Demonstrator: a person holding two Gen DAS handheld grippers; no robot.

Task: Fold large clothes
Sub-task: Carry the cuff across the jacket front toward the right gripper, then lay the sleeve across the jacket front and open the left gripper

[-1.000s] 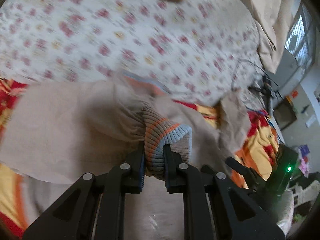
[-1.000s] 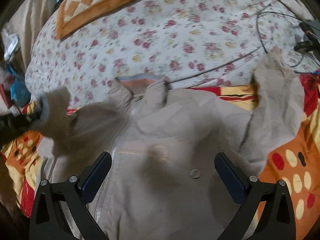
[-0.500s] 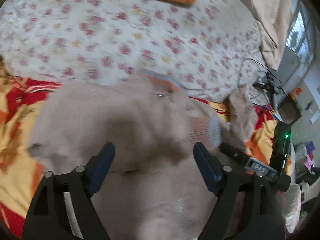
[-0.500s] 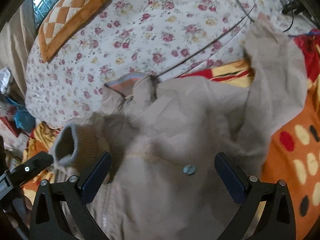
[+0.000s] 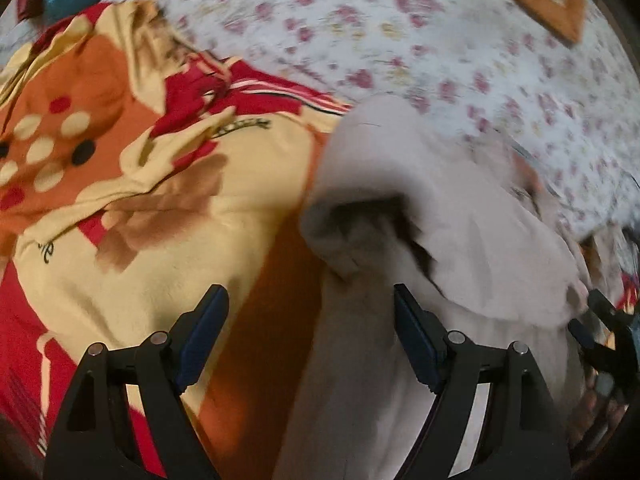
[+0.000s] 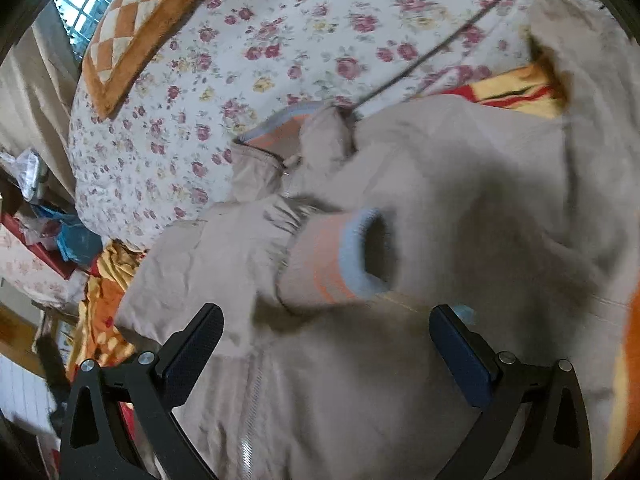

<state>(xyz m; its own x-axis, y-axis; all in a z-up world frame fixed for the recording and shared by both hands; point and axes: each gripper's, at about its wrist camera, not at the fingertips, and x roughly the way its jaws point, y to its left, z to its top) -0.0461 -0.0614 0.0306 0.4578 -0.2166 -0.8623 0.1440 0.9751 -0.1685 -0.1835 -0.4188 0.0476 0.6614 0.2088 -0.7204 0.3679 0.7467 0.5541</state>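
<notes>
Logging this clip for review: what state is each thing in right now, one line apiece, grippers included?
Left gripper: open, holding nothing.
Right gripper: open, holding nothing.
Beige jacket: spread front-up, not folded through.
Near sleeve: folded across the chest.
Striped cuff: lying loose on the chest.
Far sleeve: outstretched, unfolded.
</notes>
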